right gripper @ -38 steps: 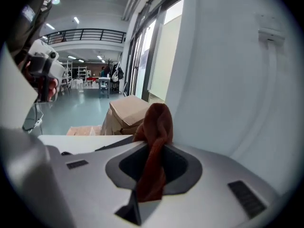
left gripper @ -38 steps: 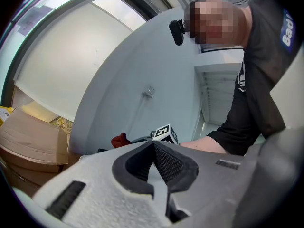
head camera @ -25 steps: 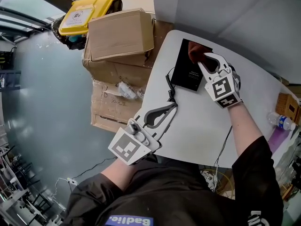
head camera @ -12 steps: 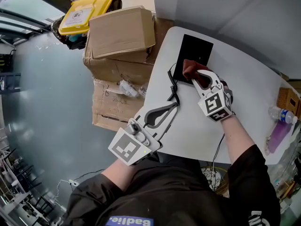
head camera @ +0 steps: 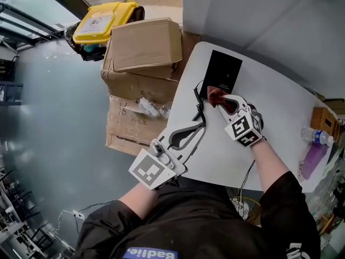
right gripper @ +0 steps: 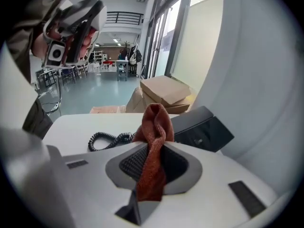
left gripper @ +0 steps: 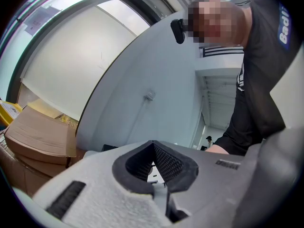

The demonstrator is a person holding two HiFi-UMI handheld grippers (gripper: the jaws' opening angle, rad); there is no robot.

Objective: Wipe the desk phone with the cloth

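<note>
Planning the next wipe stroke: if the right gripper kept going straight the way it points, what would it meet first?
Most likely the desk phone: the right gripper points at its near end, with the cloth it holds leading. How far off it is remains unclear.

Two tools (head camera: 199, 126) (head camera: 225, 102), one phone (head camera: 222, 72), one cloth (head camera: 214, 94), one bottle (head camera: 318, 137)

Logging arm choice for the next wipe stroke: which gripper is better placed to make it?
Right. The right gripper is shut on the cloth at the near edge of the desk phone; the left gripper is shut, empty, farther back near the table edge.
</note>
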